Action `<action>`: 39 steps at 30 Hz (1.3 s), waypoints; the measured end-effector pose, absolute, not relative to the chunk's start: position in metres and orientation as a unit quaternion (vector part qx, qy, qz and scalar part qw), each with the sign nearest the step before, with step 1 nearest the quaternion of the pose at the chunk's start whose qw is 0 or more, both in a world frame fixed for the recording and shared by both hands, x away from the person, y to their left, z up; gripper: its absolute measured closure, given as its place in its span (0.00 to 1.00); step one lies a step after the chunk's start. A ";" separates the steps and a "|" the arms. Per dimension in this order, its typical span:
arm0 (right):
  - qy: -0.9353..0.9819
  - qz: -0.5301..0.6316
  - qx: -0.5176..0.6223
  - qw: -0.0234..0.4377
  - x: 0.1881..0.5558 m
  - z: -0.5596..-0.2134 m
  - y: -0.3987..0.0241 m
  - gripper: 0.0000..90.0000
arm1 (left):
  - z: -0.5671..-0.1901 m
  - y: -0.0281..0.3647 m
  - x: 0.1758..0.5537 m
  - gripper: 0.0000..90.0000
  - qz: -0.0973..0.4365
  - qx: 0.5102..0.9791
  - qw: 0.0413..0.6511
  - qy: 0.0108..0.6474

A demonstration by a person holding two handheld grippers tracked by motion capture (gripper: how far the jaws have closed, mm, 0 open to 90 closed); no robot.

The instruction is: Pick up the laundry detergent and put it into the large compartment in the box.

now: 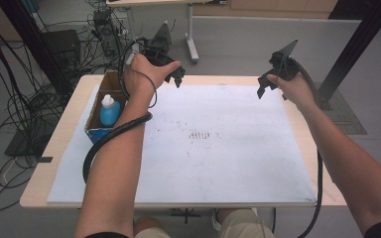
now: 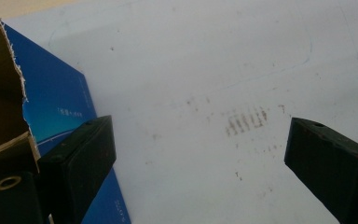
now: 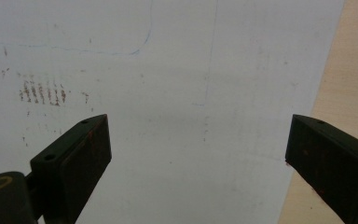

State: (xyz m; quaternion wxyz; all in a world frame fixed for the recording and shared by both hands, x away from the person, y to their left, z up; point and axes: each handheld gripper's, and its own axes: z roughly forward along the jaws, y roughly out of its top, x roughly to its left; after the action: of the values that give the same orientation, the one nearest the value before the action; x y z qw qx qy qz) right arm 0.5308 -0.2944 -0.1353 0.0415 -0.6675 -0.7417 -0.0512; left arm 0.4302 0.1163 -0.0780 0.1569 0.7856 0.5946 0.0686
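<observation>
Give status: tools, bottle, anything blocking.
Left tool open, empty, hovering beside the cardboard box. Right tool open, empty, over the white mat. Blue bottle upright inside box, untouched. Nothing in the way.

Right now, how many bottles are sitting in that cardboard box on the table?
1. A blue bottle with a white cap stands inside the open cardboard box at the table's left edge, beside the left gripper. The person's forearm covers part of the box, so another could be hidden.
</observation>
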 end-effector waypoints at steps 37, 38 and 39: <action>-0.741 -0.048 -0.669 0.042 0.532 -0.136 -0.296 0.08 | -0.081 0.120 0.432 0.11 0.070 0.786 0.153 0.595; -0.741 -0.048 -0.669 0.042 0.532 -0.136 -0.296 0.08 | -0.081 0.120 0.432 0.11 0.072 0.786 0.152 0.595; -0.741 -0.048 -0.669 0.042 0.532 -0.136 -0.296 0.08 | -0.081 0.119 0.430 0.11 0.077 0.785 0.153 0.595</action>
State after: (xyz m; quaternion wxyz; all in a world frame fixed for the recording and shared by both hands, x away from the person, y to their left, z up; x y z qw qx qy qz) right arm 0.5317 -0.2963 -0.1362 0.0423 -0.6687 -0.7408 -0.0484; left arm 0.4304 0.1192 -0.0806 0.1528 0.7850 0.5954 0.0770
